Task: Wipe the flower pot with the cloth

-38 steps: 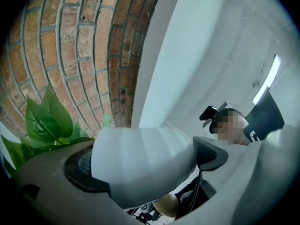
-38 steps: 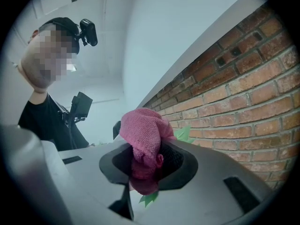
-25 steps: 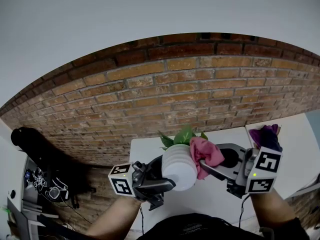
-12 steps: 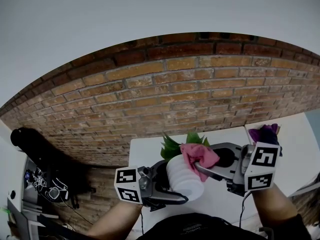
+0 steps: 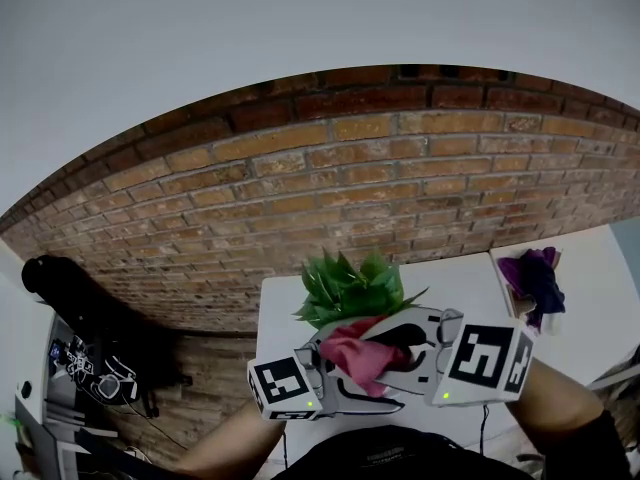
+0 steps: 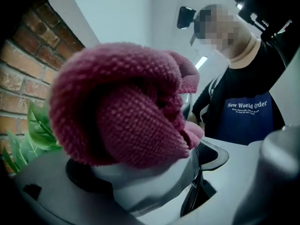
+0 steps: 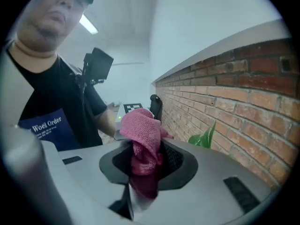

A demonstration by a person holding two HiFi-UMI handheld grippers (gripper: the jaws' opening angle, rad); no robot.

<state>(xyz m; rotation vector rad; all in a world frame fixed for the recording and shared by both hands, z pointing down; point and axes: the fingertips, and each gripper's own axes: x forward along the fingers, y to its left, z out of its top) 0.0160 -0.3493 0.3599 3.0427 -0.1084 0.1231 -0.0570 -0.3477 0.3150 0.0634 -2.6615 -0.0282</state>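
Left gripper (image 5: 340,400) jaws clamp the white flower pot (image 6: 145,186). The right gripper (image 7: 143,172) jaws pinch the pink knitted cloth (image 7: 140,130), and hard rubbing could twist the pot loose.

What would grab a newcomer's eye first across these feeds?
The pink cloth comes first, bunched in the right gripper and pushed against the white flower pot that the left gripper holds, low in the centre of the head view. Just above it, bright green leaves fan out against the red brick wall. A purple cloth lies on the white table at far right.
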